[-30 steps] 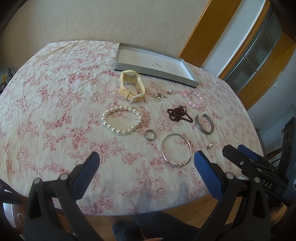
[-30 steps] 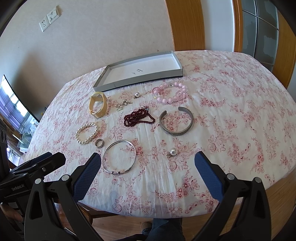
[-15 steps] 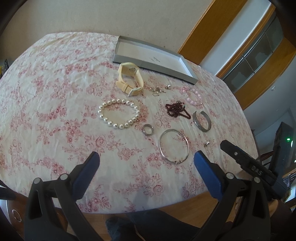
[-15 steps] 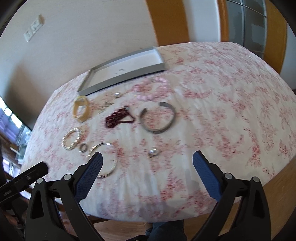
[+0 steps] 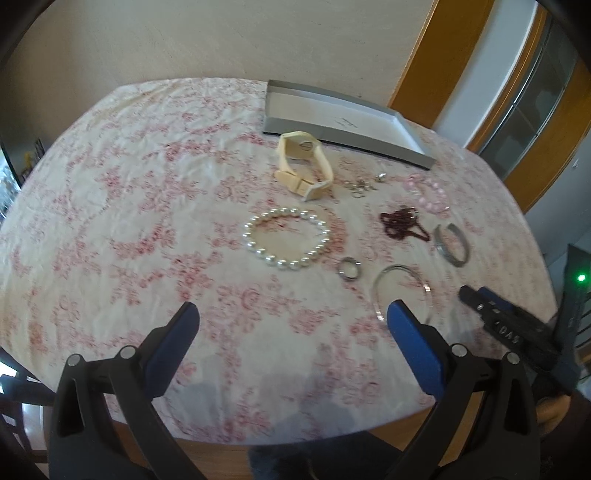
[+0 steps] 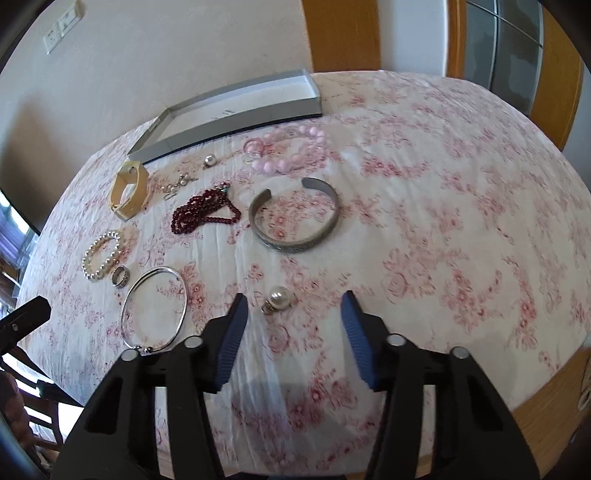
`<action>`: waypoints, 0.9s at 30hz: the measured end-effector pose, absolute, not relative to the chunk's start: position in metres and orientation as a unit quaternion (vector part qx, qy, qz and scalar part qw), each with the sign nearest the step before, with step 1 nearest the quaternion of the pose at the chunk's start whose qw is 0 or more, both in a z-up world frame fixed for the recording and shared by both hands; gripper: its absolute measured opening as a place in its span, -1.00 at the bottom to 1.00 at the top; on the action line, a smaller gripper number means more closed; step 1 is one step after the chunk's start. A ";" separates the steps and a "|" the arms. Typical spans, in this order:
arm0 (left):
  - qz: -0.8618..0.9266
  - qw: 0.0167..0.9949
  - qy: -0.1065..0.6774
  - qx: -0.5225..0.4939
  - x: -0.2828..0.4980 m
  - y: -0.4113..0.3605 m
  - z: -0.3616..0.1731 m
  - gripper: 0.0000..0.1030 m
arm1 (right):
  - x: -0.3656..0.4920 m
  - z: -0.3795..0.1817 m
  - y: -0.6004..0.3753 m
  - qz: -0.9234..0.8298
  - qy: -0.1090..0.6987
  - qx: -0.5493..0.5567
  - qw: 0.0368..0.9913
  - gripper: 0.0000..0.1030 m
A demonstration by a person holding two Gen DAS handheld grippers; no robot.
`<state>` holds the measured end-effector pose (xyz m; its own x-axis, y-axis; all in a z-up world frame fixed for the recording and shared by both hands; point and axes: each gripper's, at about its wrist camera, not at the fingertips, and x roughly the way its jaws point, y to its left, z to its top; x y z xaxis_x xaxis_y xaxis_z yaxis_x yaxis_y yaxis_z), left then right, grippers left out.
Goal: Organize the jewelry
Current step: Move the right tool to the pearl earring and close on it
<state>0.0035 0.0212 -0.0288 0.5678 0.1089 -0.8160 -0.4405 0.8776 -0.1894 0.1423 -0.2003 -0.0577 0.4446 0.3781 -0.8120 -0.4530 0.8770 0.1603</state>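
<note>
Home dining room: round table under pink floral tablecloth [image 6: 461,206], plain cream wall with socket plate [image 6: 61,27], warm wooden door frame [image 5: 439,51], glazed door [image 5: 532,96], wooden chair [image 6: 40,424] alongside.

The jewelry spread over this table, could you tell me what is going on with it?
A person holding two grippers is sorting it. The right gripper has come down over the pearl earring, its jaws just closing but not yet touching it. The left gripper hangs open near the silver bangle. The grey box holds nothing yet; the bracelets, ring and watch lie on the tablecloth.
</note>
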 end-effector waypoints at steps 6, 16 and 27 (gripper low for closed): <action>0.167 0.864 0.438 -0.184 0.005 0.021 -0.033 0.96 | 0.138 -0.060 -0.195 0.249 0.443 -0.052 0.860 -0.37; 0.156 0.865 0.442 -0.178 0.006 0.009 -0.037 0.96 | 0.126 -0.064 -0.190 0.236 0.407 -0.079 0.879 -0.56; 0.138 0.871 0.436 -0.179 0.012 -0.027 -0.047 0.96 | 0.121 -0.067 -0.194 0.251 0.388 -0.071 0.884 -0.75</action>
